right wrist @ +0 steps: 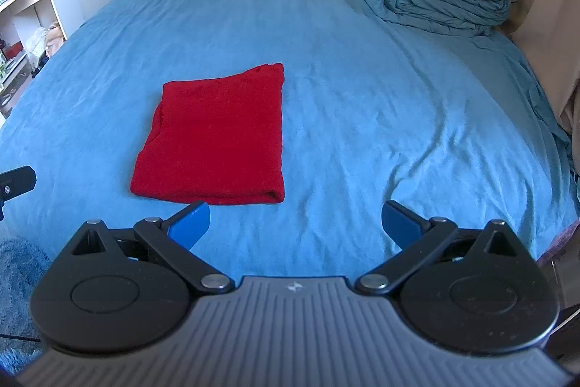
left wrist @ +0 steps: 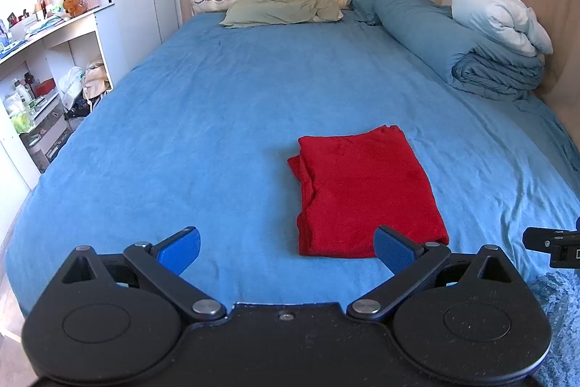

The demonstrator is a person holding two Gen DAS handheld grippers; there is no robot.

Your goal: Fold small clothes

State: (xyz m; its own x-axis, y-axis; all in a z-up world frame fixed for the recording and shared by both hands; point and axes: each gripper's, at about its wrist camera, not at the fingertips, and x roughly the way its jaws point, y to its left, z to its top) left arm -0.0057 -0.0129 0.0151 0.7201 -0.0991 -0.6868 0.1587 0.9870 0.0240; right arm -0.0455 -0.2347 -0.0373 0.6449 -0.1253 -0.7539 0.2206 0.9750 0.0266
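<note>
1. Red cloth (left wrist: pixel 366 194), already folded to a tidy rectangle, lies flat on the blue bedsheet (left wrist: pixel 217 97) near the foot of the bed, touched by neither tool.
2. Left gripper (left wrist: pixel 288 249) hangs over the sheet just short of the cloth's near edge, fingers spread wide and holding nothing.
3. Right gripper (right wrist: pixel 295 223) is likewise splayed and empty, its left pad close to the cloth's near right corner.
4. If another fold is wanted, I'd pinch both near corners through all layers, lift low, and carry them evenly to the far edge.
5. Loose layers along the cloth's left side look likeliest to slip.
</note>
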